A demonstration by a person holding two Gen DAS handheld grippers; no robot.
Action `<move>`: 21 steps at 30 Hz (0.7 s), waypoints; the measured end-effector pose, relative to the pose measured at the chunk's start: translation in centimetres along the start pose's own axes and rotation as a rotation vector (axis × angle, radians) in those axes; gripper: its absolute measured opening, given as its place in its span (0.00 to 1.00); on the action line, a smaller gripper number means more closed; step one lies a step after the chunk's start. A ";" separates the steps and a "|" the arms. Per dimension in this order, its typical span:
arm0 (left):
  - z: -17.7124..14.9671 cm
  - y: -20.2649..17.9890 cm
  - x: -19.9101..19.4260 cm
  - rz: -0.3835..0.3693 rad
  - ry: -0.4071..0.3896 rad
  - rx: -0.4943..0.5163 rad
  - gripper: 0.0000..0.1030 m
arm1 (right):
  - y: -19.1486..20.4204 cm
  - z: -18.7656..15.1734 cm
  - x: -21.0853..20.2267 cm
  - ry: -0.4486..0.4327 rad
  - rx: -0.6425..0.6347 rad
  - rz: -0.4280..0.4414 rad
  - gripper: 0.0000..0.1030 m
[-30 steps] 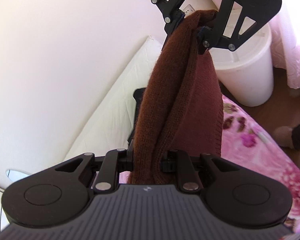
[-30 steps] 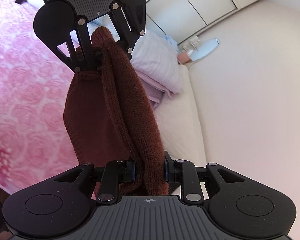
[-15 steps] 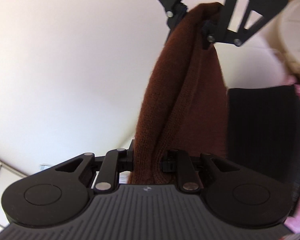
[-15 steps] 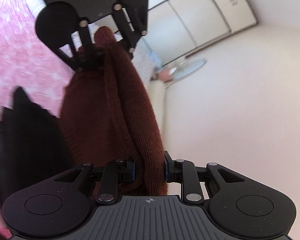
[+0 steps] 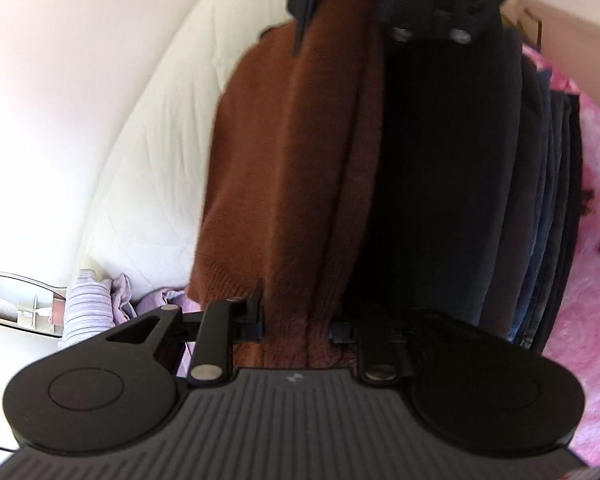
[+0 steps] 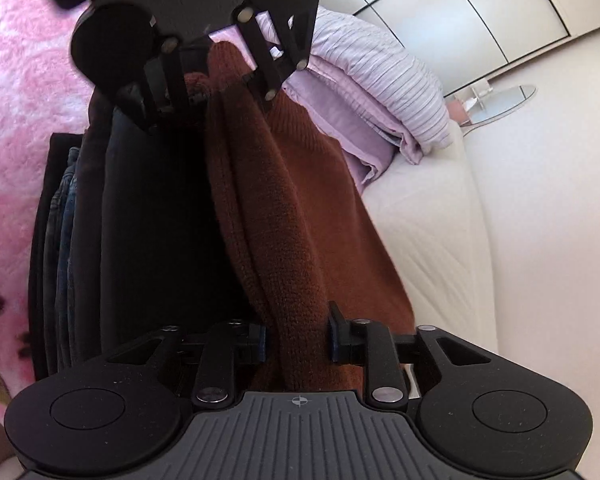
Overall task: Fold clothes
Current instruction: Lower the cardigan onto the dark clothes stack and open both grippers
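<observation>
A folded brown knit sweater (image 5: 292, 160) (image 6: 300, 220) is stretched between my two grippers, which face each other. It hangs low against a stack of dark folded clothes (image 5: 460, 180) (image 6: 140, 220) and partly over its edge. My left gripper (image 5: 298, 326) (image 6: 220, 92) has one end of the sweater between its pads, and its jaws are opening. My right gripper (image 6: 296, 338) (image 5: 352, 12) has the other end, with its jaws opening as well. The knit still fills both gaps and touches the pads.
The stack sits on a pink flowered blanket (image 5: 592, 320) (image 6: 20, 80). Beside it runs a white quilted mattress (image 5: 148, 160) (image 6: 440, 220) with lilac striped bedding (image 6: 372, 72) (image 5: 84, 300). A round glass table (image 6: 500, 100) and white wardrobe doors (image 6: 460, 12) stand beyond.
Both grippers have come down with the sweater from in front of the wall to the dark stack. Each pair of jaws stands wider around the knit than before.
</observation>
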State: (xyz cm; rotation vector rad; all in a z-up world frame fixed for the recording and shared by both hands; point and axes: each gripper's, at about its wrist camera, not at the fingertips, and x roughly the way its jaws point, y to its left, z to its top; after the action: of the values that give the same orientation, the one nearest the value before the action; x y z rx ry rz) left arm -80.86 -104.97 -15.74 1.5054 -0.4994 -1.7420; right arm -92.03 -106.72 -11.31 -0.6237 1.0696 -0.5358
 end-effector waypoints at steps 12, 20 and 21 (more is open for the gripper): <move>-2.0 0.5 -1.4 0.002 -0.016 0.018 0.27 | -0.5 -0.8 -2.2 0.062 0.078 0.047 0.27; -2.3 -1.7 -0.8 -0.008 0.019 0.084 0.26 | 4.1 -1.5 -3.3 0.089 -0.032 0.070 0.29; -2.2 -1.4 -0.9 -0.003 0.026 0.072 0.27 | 3.7 -1.4 -2.9 0.089 -0.032 0.056 0.31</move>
State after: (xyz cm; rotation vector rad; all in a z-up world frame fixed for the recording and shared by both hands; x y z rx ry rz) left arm -79.20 -102.99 -16.70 1.5779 -0.5522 -1.7202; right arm -94.03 -102.40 -12.57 -0.6008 1.1783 -0.5017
